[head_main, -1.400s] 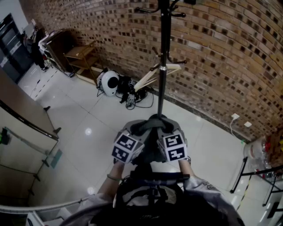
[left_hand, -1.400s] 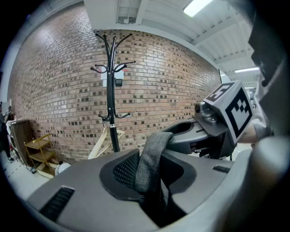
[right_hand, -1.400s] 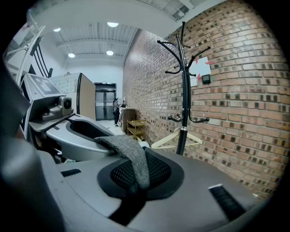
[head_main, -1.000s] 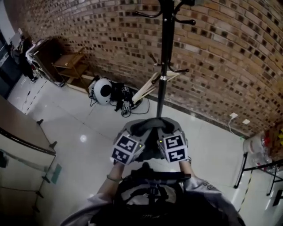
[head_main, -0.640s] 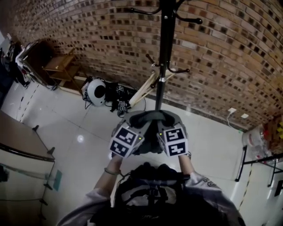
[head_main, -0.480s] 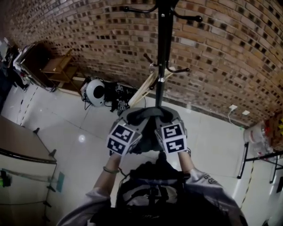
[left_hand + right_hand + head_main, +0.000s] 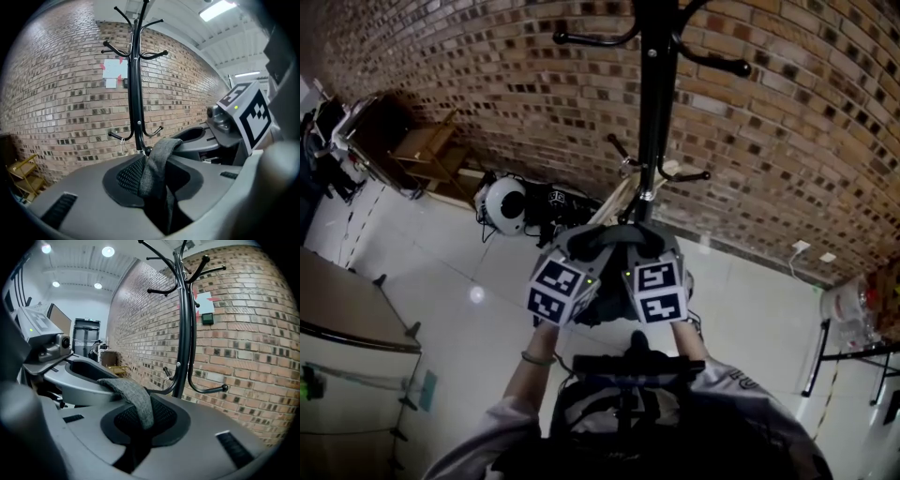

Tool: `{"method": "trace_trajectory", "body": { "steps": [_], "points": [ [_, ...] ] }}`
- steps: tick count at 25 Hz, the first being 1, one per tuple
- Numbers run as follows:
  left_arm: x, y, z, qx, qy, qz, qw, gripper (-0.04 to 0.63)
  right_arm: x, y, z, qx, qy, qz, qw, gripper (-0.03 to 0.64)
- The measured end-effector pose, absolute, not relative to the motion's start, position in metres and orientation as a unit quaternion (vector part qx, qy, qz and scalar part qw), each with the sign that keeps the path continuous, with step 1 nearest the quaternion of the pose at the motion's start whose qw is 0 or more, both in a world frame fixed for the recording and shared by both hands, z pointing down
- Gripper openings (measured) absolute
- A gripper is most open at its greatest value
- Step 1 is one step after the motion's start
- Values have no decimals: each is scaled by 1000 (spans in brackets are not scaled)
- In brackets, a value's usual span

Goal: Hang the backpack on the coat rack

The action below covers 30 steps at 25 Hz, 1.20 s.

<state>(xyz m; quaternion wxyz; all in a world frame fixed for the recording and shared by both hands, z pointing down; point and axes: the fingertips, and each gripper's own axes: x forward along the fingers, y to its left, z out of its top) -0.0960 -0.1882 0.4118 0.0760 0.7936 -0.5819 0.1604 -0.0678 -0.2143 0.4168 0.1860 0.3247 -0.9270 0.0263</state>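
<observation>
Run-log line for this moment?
left claw: shut on strap | right claw: shut on strap | backpack: below claws | coat rack: ahead, backpack not hung

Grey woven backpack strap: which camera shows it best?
The left gripper view. There the grey woven backpack strap fills the centre, arching from the right tool down between the jaws of the left tool, which clamp it. The right gripper view shows less, clamped in that tool. In the head view both tools mostly cover it.

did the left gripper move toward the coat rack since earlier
Yes, the left gripper moved toward the coat rack; the rack's lower hooks now appear much nearer it.
</observation>
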Motion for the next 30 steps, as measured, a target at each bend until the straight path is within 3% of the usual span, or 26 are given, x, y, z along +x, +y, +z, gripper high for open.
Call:
{"method": "trace_trajectory", "body": {
  "steps": [22, 30],
  "points": [
    [-116, -232, 432, 844, -497, 177, 99, 118, -92, -252, 437, 270, -935, 14, 230, 32],
    [-121, -233, 437, 871, -426, 229, 84, 118, -99, -251, 439, 237, -935, -1, 262, 35]
  ]
}}
